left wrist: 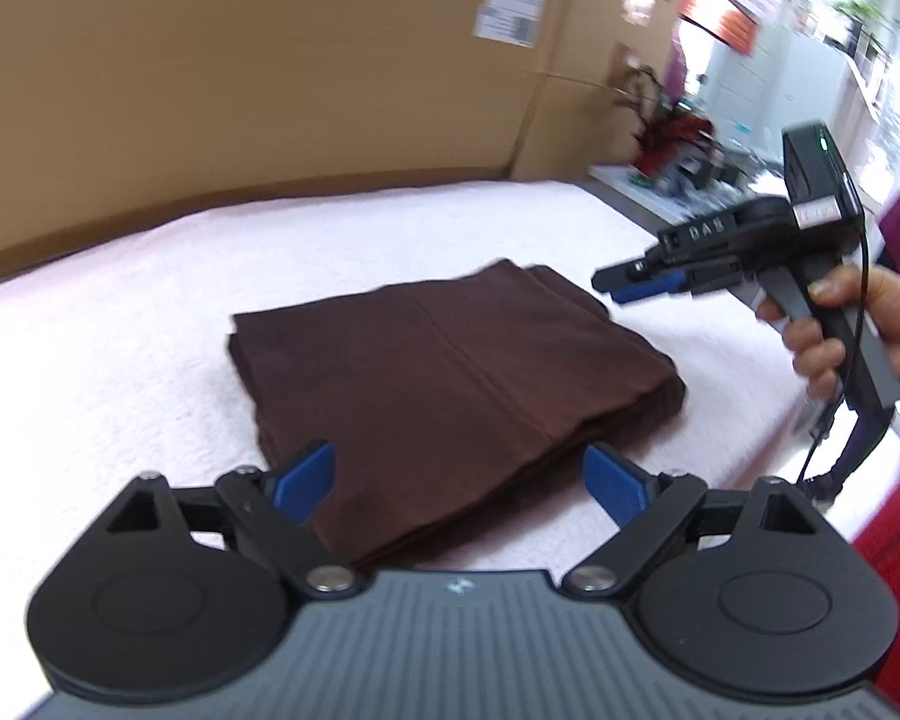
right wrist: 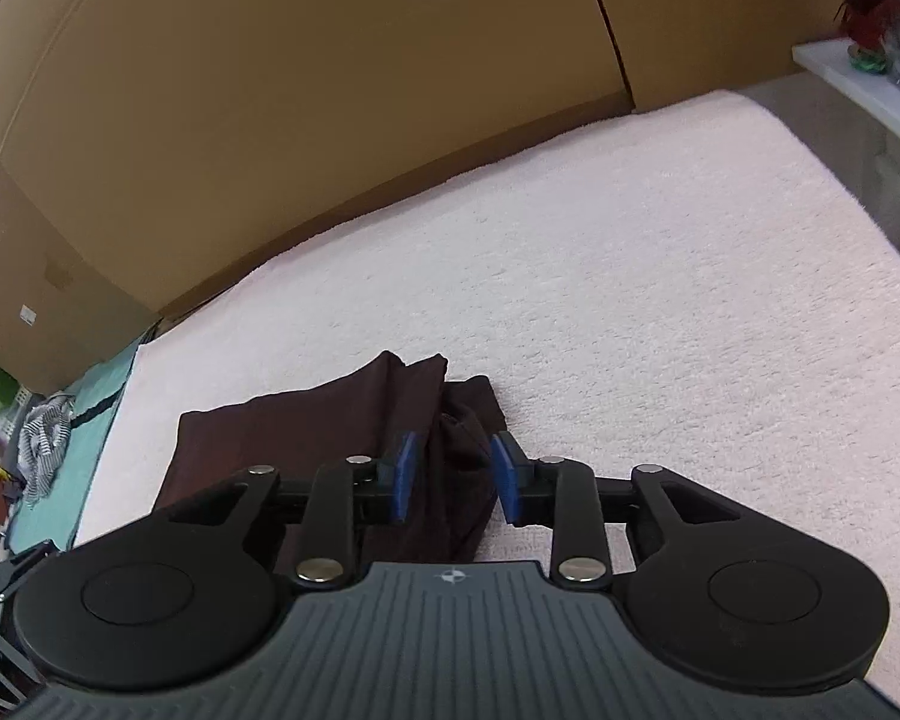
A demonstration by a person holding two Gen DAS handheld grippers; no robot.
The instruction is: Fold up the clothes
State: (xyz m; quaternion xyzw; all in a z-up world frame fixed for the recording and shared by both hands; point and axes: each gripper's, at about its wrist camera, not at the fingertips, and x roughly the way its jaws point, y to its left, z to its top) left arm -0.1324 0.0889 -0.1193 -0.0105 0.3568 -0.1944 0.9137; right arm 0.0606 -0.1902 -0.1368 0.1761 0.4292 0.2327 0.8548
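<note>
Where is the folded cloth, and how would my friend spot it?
Find the big pale pink blanket in front of the cardboard wall. In its middle lies the folded cloth, a flat dark brown rectangle. It is the only dark thing lying on the blanket.

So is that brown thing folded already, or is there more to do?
Mostly done, it seems. The dark brown cloth garment lies in a compact, layered rectangle on the pale pink fluffy blanket. Nothing is in hand: the left claw hovers wide open over its near edge, and the right claw is open above its edge, gripping nothing. What may remain is tidying the uneven far corner.
</note>
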